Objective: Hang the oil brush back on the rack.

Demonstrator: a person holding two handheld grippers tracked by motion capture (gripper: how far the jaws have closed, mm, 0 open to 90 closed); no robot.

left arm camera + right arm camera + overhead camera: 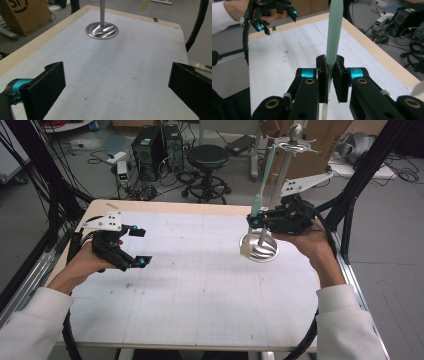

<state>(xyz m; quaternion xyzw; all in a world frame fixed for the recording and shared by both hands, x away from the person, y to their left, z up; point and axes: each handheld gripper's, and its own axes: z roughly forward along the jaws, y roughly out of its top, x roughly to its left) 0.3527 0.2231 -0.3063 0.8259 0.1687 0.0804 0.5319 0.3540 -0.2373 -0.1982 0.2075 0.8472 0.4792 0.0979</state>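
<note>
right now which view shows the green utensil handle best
The right gripper view: the green handle fills its centre, clamped between the right tongs. The high view shows it small and upright.

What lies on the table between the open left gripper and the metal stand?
Nothing: from the left gripper to the stand's round base there is bare white gridded table, as the left gripper view shows; the high view agrees.
</note>
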